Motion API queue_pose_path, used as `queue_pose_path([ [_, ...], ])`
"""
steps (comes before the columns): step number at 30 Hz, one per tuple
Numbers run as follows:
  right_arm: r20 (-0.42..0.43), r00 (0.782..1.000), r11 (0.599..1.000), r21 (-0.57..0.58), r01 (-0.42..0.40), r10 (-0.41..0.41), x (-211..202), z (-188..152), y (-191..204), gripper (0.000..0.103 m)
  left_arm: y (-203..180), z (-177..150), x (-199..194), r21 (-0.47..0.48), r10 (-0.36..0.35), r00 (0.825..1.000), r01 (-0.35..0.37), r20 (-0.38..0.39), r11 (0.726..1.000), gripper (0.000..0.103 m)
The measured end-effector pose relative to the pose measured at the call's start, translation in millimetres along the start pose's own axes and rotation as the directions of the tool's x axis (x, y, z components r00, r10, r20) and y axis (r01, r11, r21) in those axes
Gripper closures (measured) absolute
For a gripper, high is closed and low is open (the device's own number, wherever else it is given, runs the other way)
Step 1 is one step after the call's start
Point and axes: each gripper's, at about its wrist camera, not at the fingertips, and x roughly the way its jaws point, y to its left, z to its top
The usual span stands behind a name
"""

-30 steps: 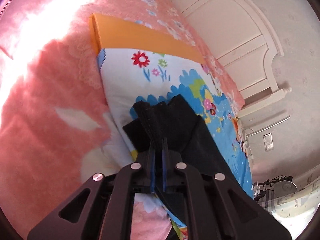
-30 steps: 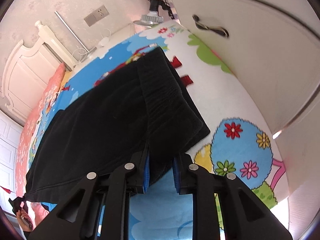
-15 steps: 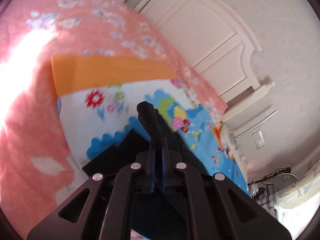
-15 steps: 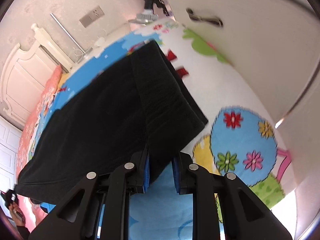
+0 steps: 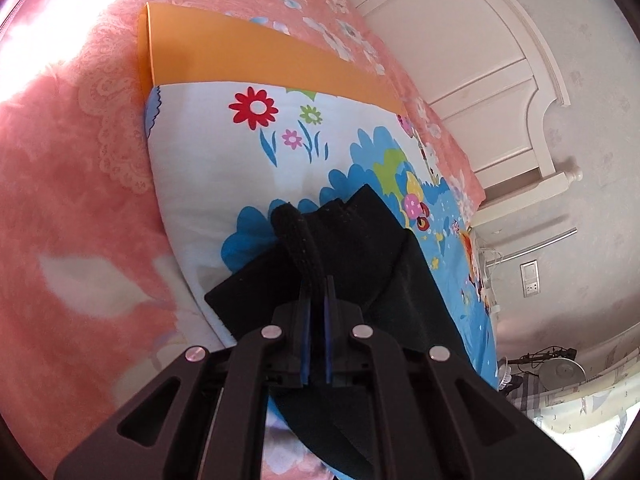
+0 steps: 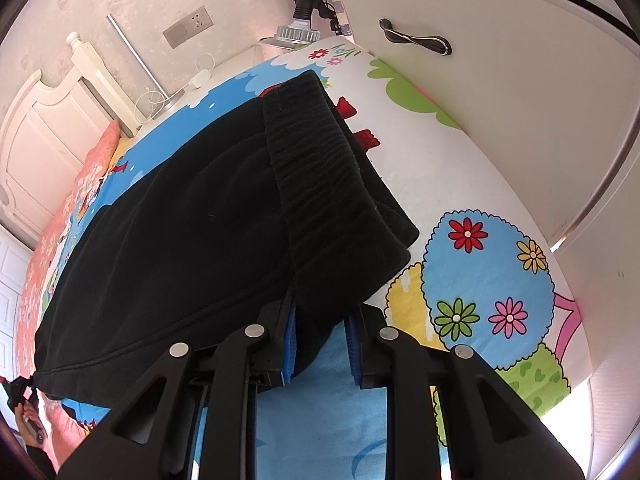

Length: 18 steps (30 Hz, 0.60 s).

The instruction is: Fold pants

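Note:
Black pants lie spread over a cartoon-print mat on the bed. In the right wrist view the ribbed waistband runs away from me, and my right gripper is shut on its near corner. In the left wrist view the other end of the pants lies on the mat. My left gripper is shut on a ribbed cuff that stands up from between its pads.
A pink floral bedspread surrounds the mat, whose orange underside shows at its far end. A white headboard stands at the right. A white cabinet door with a dark handle borders the bed. A lamp stands beyond.
The left gripper's view swung up toward the headboard and then came back down over the mat, the cuff still pinched. The right gripper kept its grip and hardly moved.

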Motion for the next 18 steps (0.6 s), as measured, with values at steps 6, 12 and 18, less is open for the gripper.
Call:
queue_pose_path([
  [6, 0.008, 1.000, 1.000, 0.002, 0.013, -0.013, 0.0, -1.4, 1.7, 0.082, -36.1, 3.5, -36.7, 0.129, -0.044, 0.993, 0.030, 0.107, 0.991, 0.098],
  [12, -0.006, 1.000, 1.000, 0.005, -0.001, 0.001, 1.4, -0.7, 0.1, 0.082, 16.6, -13.9, -7.8, 0.022, 0.014, 1.000, -0.015, 0.024, 1.000, 0.090],
  [18, -0.006, 1.000, 1.000, 0.013, -0.003, 0.003, 3.0, 0.8, -2.0, 0.082, 14.3, -1.5, -35.1, 0.044, 0.133, 0.985, -0.139, 0.113, 0.989, 0.060],
])
